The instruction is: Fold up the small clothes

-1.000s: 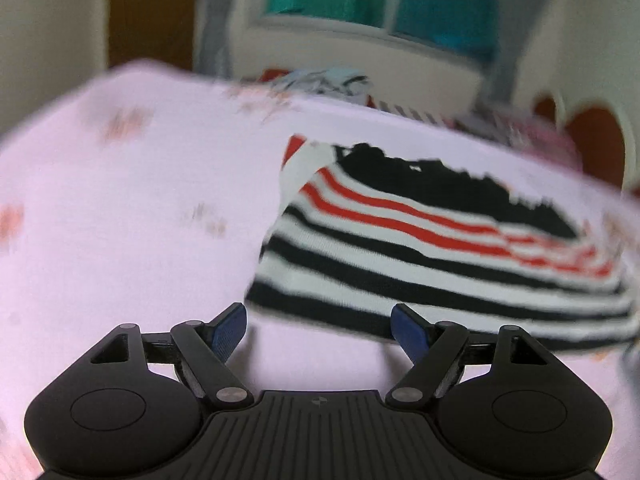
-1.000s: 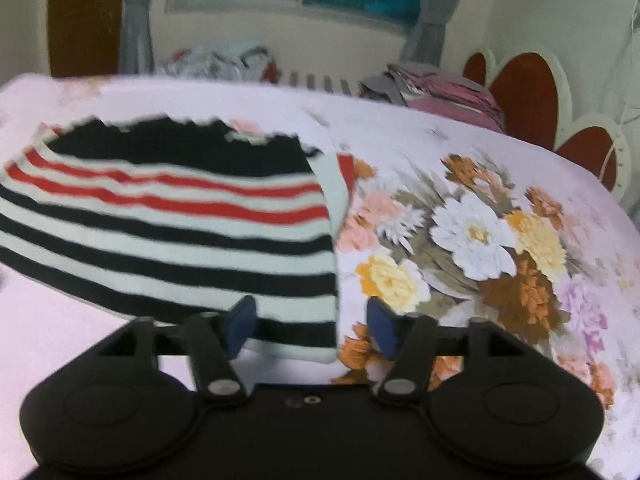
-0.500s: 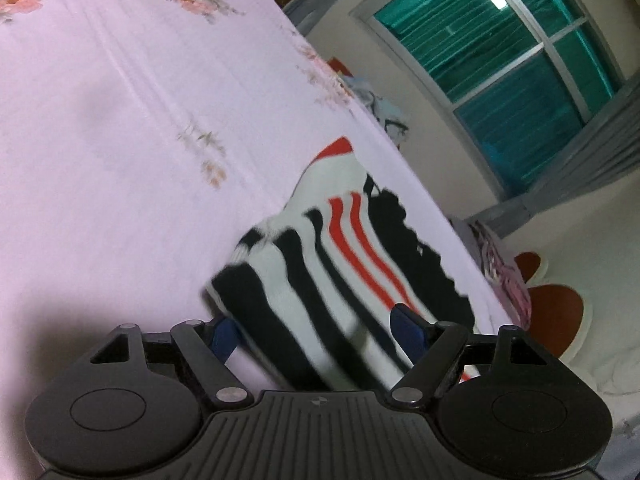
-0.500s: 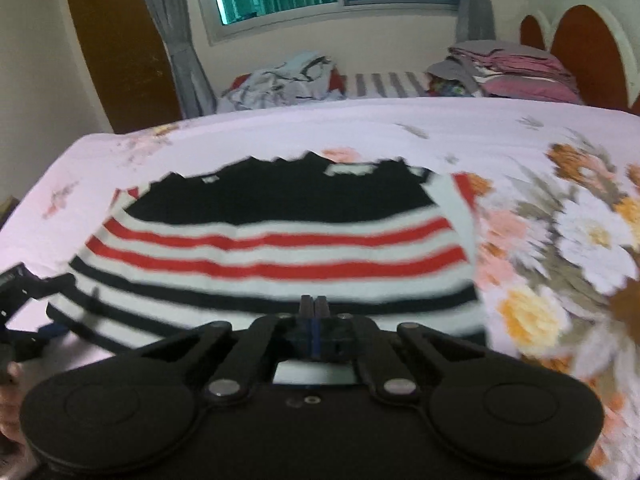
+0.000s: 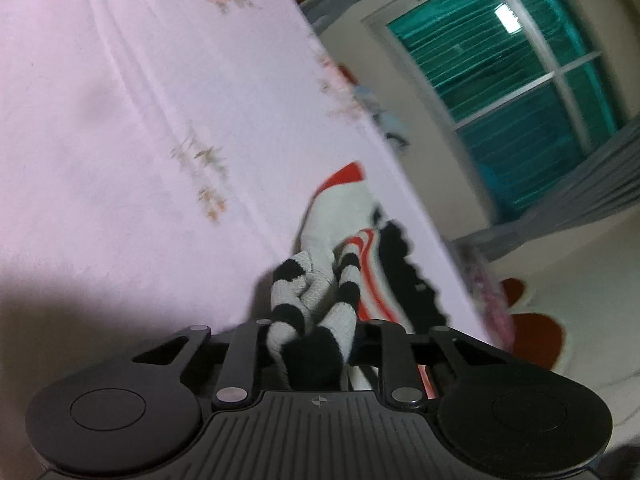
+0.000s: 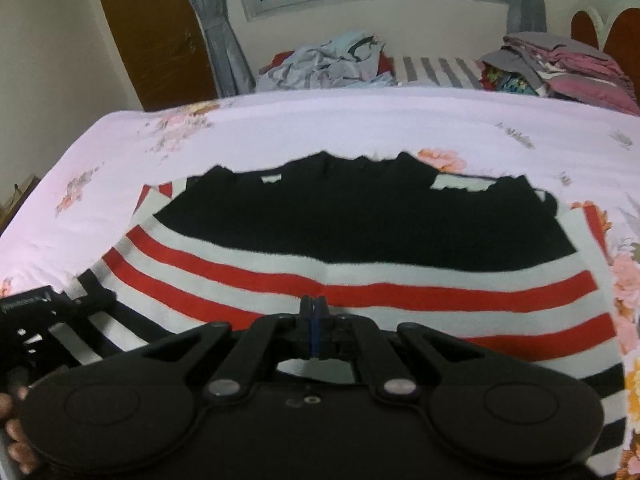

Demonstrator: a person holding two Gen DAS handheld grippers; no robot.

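Observation:
A black, white and red striped knit sweater lies spread on the pink bed sheet. In the left wrist view, its striped corner is bunched up between the fingers of my left gripper. The jaws are closing and pinching the fabric. My right gripper hovers over the sweater's lower middle, above the red stripes. It is shut, pads together, with nothing between them. At the left edge of the right wrist view, the left gripper is at the sweater's lower left corner.
A loose heap of pale clothes and a folded stack lie beyond the bed's far edge, under the window. A large flower print covers the sheet to the right. A person's fingers show at the lower left.
The left gripper rolled, dropped to the sweater's corner and closed on it, bunching the knit. The right gripper shut and slid left from the sweater's right edge to its lower middle.

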